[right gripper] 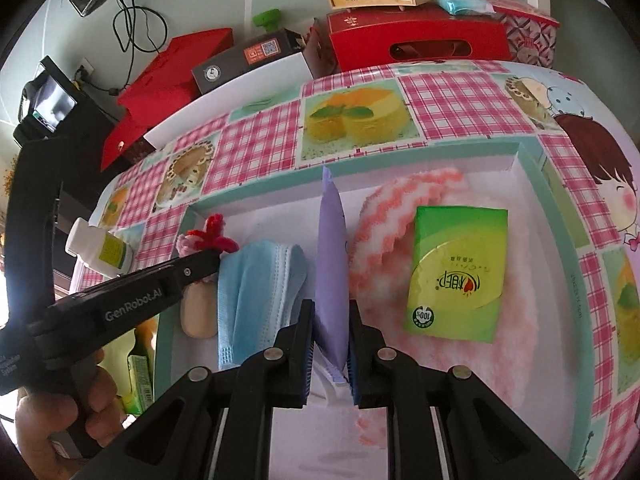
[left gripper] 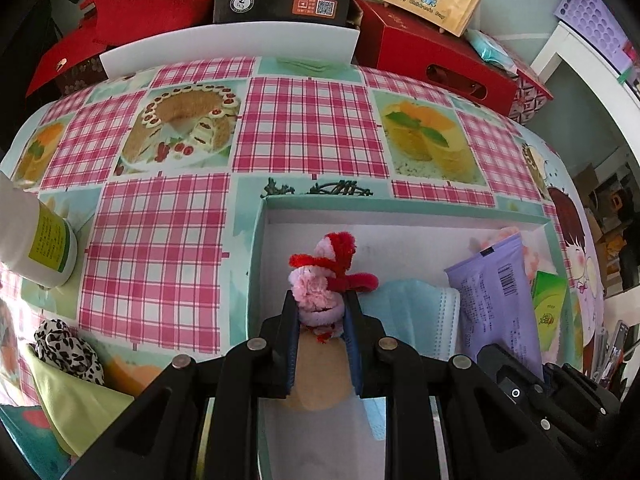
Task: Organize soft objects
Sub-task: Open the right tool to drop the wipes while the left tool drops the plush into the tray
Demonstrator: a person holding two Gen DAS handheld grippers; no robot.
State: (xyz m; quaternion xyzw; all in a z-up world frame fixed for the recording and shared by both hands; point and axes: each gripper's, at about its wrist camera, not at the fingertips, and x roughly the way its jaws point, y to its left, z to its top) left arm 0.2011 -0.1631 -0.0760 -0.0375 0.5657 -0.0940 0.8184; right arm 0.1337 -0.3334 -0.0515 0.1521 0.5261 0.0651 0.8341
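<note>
My left gripper is shut on a fuzzy pink and red toy and holds it over the left end of a white box with a teal rim. Beneath it in the box lies a tan oval pad. The right gripper is shut on a purple packet, standing on edge in the middle of the box. A blue face mask lies between pad and packet. To the packet's right, a green tissue pack rests on a pink and white knitted cloth.
Left of the box, on the checked tablecloth, stand a white bottle, a leopard-print cloth and a light green cloth. Red boxes and a black box line the back edge. A hand grips the left gripper's handle.
</note>
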